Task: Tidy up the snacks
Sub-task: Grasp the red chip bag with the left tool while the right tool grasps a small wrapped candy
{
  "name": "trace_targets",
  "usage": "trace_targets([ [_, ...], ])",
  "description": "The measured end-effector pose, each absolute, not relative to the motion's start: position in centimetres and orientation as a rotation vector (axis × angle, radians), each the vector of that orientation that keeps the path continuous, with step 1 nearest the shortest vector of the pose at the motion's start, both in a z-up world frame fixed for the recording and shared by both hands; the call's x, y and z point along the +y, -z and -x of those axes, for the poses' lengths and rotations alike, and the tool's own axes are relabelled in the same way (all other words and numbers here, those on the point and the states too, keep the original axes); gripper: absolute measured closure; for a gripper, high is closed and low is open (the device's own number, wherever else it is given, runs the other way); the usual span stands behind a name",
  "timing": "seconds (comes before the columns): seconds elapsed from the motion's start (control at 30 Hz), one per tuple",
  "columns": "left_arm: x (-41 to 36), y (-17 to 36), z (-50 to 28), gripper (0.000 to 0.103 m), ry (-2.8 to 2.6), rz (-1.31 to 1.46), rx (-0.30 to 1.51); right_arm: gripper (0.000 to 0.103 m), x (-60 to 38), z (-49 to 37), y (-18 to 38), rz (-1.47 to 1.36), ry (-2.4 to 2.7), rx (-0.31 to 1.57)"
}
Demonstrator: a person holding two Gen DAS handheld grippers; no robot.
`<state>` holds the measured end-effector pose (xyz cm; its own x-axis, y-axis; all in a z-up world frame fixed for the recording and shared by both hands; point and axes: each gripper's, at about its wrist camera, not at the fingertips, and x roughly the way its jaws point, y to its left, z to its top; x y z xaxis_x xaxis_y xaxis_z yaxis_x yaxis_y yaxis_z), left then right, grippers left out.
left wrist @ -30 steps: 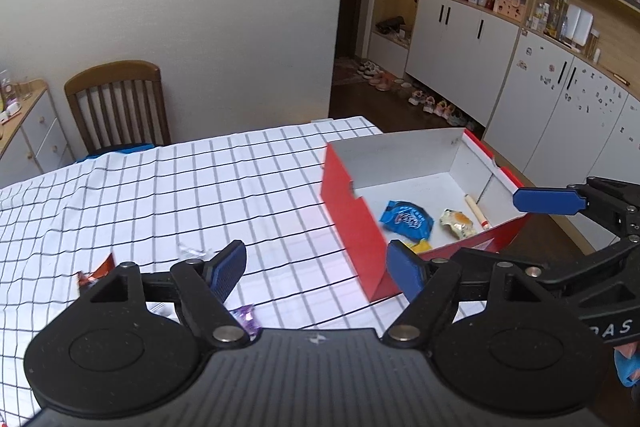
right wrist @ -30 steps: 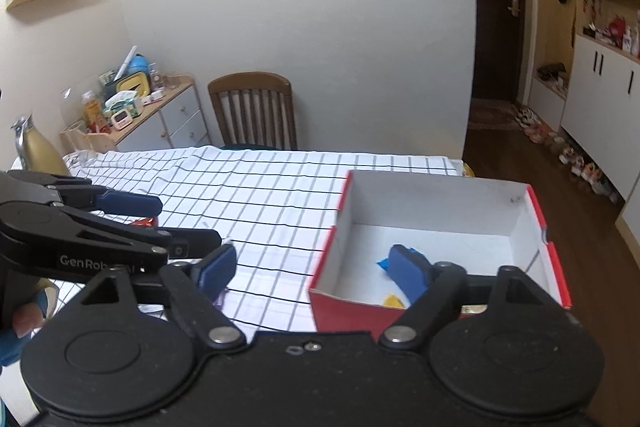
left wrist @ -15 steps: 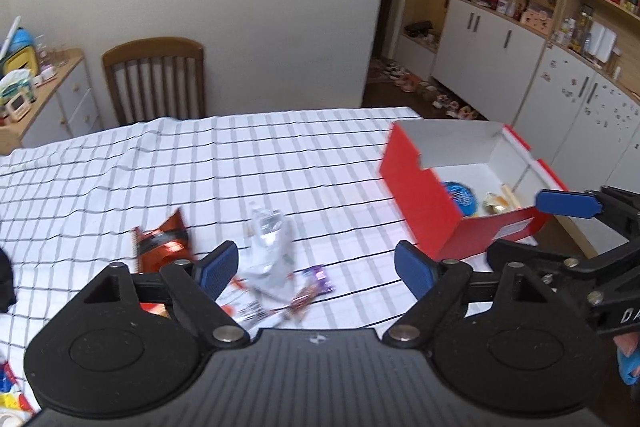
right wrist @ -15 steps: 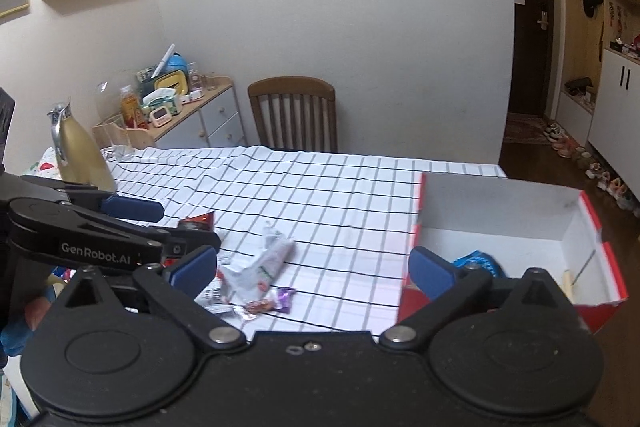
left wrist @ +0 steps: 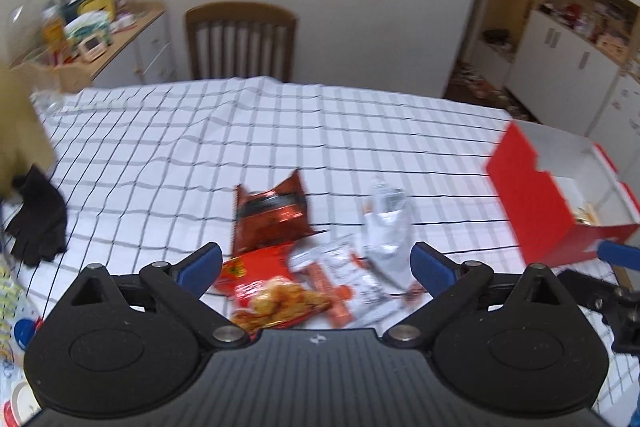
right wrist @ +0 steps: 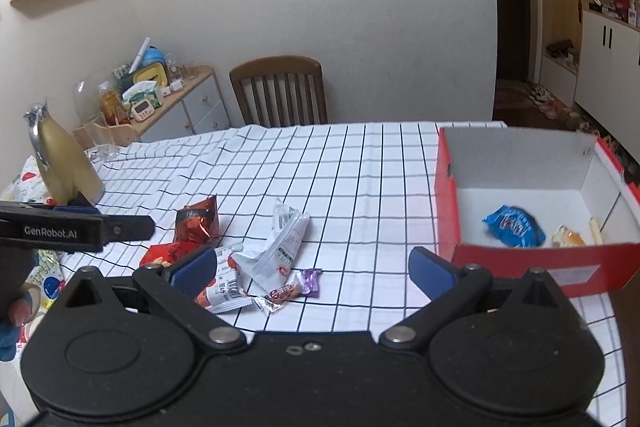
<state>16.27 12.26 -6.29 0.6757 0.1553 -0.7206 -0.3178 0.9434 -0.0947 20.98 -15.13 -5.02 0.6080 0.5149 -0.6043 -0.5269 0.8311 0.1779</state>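
Note:
A pile of snack packets lies on the checked tablecloth: a dark red foil bag [left wrist: 272,215] [right wrist: 197,223], a red packet with fried pieces [left wrist: 264,291], a white crumpled pouch [left wrist: 384,227] [right wrist: 286,243], a white sausage packet [left wrist: 340,275] and a small purple candy [right wrist: 310,279]. My left gripper [left wrist: 316,267] is open and empty just above the pile. My right gripper [right wrist: 312,271] is open and empty, between the pile and the red box [right wrist: 444,203] [left wrist: 528,199]. The box holds a blue packet [right wrist: 514,225] and two small items.
A black glove [left wrist: 38,219] lies at the table's left edge. A gold thermos [right wrist: 60,163] and a glass stand at the far left. A wooden chair [right wrist: 280,87] stands behind the table. A sideboard with clutter [right wrist: 160,95] is along the wall.
Both grippers have swung left, away from the red box toward the snack pile. The pile now sits between the left gripper's fingers. Both stay open and empty.

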Motion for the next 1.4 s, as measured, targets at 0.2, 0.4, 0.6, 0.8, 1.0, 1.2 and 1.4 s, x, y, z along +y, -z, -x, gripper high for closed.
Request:
trace_targets([
  [0.2,14.7,9.0,-17.0,0.002,-0.340,0.256,0.829,0.000,-12.3,-21.6,7.3,0.063,-0.574,0.737],
  [0.4,16.0,11.5,-18.2,0.002,-0.374,0.268,0.879,0.001,-10.3,-22.4,9.2,0.104,-0.545,0.766],
  [0.6,17.4,13.8,-19.5,0.002,-0.406,0.337,0.936,0.001,-9.3,-24.1,11.3,0.083,-0.490,0.830],
  [0.8,17.8,14.9,-20.4,0.002,-0.426,0.354,0.965,0.005,-7.9,-26.4,13.5,0.057,-0.412,0.918],
  [1.0,18.3,15.6,-21.1,0.002,-0.452,0.371,0.992,0.007,-5.9,-28.1,15.7,0.071,-0.359,0.982],
  [1.2,18.2,16.1,-21.5,0.002,-0.452,0.379,1.007,0.008,-4.4,-29.3,16.8,0.096,-0.327,0.994],
  [1.4,18.3,16.7,-21.8,0.002,-0.460,0.404,1.023,0.008,-3.9,-29.0,17.7,0.154,-0.340,0.994],
])
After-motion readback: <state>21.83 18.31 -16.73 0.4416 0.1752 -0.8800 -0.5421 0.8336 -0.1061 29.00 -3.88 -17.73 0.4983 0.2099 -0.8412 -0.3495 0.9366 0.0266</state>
